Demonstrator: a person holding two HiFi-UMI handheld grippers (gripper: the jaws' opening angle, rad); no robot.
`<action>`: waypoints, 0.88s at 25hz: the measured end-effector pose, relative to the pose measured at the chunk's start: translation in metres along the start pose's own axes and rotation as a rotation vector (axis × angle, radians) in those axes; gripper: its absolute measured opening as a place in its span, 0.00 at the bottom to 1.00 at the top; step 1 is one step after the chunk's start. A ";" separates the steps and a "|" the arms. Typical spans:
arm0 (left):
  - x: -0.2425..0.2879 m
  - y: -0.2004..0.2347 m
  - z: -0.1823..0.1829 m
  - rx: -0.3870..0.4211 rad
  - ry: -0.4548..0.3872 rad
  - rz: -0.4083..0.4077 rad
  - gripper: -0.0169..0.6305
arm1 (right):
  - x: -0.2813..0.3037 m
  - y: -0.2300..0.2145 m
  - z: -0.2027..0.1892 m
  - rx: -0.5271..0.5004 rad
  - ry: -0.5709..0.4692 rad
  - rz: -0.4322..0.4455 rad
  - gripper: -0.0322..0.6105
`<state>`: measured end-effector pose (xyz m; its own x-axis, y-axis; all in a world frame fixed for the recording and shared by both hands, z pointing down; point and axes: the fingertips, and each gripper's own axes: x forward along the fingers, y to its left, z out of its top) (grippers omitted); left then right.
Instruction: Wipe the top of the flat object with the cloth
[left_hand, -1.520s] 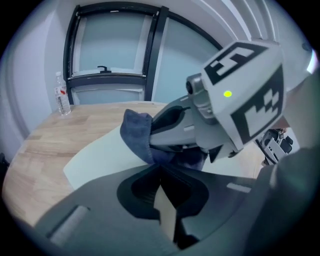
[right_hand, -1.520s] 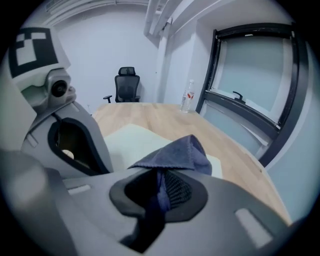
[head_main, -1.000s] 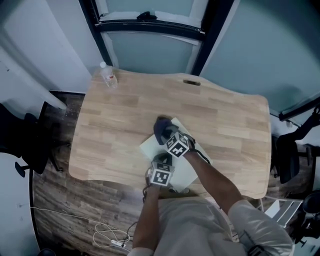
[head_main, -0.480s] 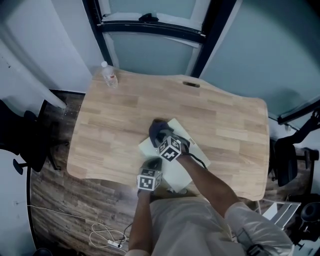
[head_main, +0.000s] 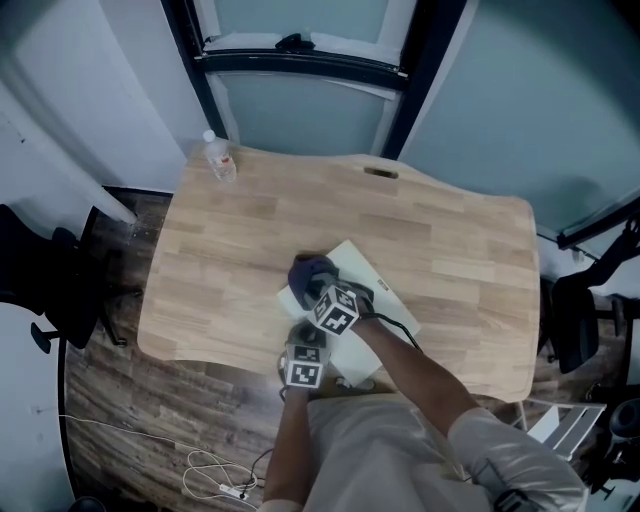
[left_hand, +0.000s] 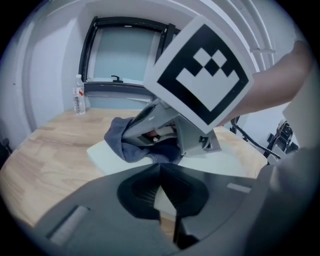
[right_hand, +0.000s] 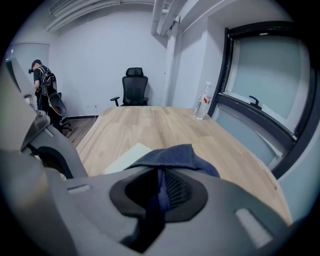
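A white flat board (head_main: 358, 262) lies on the wooden table (head_main: 250, 220), towards its near edge. A dark blue cloth (head_main: 308, 270) rests on the board's left part, with my right gripper (head_main: 318, 285) shut on it. In the right gripper view the cloth (right_hand: 172, 155) bunches between the jaws of that gripper (right_hand: 160, 192) over the board (right_hand: 127, 155). My left gripper (head_main: 308, 340) is at the board's near edge. In its own view the left gripper (left_hand: 161, 172) is closed on the pale board edge (left_hand: 107, 152), with the cloth (left_hand: 125, 142) just ahead.
A clear water bottle (head_main: 217, 152) stands at the table's far left corner. A dark window frame (head_main: 300, 60) runs behind the table. An office chair (right_hand: 136, 85) and a person (right_hand: 42, 85) are beyond the table's end. White cables (head_main: 220, 470) lie on the floor.
My right gripper has dragged the cloth from the board's far corner towards its left edge and nearer to me. The left gripper has stayed at the board's near edge.
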<state>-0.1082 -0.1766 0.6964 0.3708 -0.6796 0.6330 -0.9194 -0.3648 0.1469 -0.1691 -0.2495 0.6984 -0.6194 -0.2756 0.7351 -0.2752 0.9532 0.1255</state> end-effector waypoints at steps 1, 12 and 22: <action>0.000 0.000 0.000 0.005 -0.001 0.006 0.04 | -0.002 0.002 -0.002 -0.001 -0.001 0.002 0.11; 0.000 0.001 -0.001 0.021 -0.003 0.040 0.04 | -0.029 0.019 -0.030 0.023 -0.006 0.002 0.11; 0.000 -0.003 -0.001 0.025 -0.005 0.054 0.04 | -0.056 0.036 -0.056 0.041 -0.010 -0.026 0.11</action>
<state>-0.1059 -0.1747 0.6968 0.3217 -0.7018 0.6356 -0.9345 -0.3433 0.0939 -0.1027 -0.1923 0.6991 -0.6189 -0.3020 0.7251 -0.3215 0.9397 0.1169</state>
